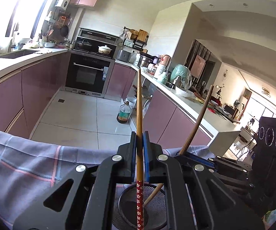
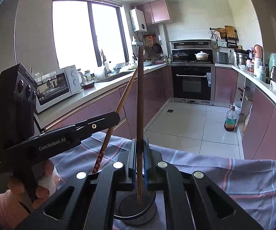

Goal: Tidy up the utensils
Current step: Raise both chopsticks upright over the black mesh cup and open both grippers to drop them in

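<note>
My left gripper [image 1: 140, 134] is shut on a light bamboo chopstick [image 1: 139, 103] with a red flowered end. The stick stands nearly upright, its red end down inside a black mesh holder [image 1: 153, 207]. In the right wrist view my right gripper [image 2: 140, 140] is shut on a dark brown chopstick [image 2: 140, 95], upright, with its lower tip inside the same mesh holder [image 2: 149, 210]. The left gripper [image 2: 115, 117] shows there at the left, a hand [image 2: 46, 180] around its handle, its bamboo chopstick [image 2: 124, 97] leaning. The dark chopstick [image 1: 199, 118] slants at the right of the left wrist view.
The holder stands on a checked grey-blue tablecloth [image 2: 233, 172]. Beyond the table edge lie a tiled floor with an oil bottle [image 2: 229, 120], pink cabinets, an oven [image 2: 192, 84] and a microwave [image 2: 57, 84] on the left counter.
</note>
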Available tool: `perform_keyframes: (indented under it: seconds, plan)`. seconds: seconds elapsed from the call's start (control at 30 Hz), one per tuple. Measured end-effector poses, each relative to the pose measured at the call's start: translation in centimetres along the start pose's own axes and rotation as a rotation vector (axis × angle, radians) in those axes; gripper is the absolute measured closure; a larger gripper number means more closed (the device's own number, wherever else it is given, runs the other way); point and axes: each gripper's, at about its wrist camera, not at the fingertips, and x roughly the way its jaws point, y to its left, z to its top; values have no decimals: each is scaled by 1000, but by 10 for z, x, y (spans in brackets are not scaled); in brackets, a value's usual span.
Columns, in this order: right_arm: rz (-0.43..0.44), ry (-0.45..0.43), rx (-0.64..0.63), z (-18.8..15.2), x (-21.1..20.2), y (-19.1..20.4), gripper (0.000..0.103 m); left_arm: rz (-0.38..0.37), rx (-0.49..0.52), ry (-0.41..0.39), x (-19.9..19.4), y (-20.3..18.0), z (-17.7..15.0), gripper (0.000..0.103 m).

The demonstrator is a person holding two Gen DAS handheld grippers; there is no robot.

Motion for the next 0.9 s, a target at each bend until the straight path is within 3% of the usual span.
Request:
perform_keyframes:
  seconds: [0.23, 0.33, 0.57, 0.9]
  plan:
    - [10, 22, 17, -4, 7, -3, 98, -4, -3, -48, -1, 5, -5, 95]
    - [14, 30, 18, -6, 10, -1, 98, 34, 25, -52, 7, -1, -8, 95]
    - [21, 47, 11, -11, 16, 2, 98, 119, 67, -27, 29, -1, -18, 95]
    - [23, 57, 25, -18, 18, -1, 98, 149, 82, -1, 38, 9, -31, 95]
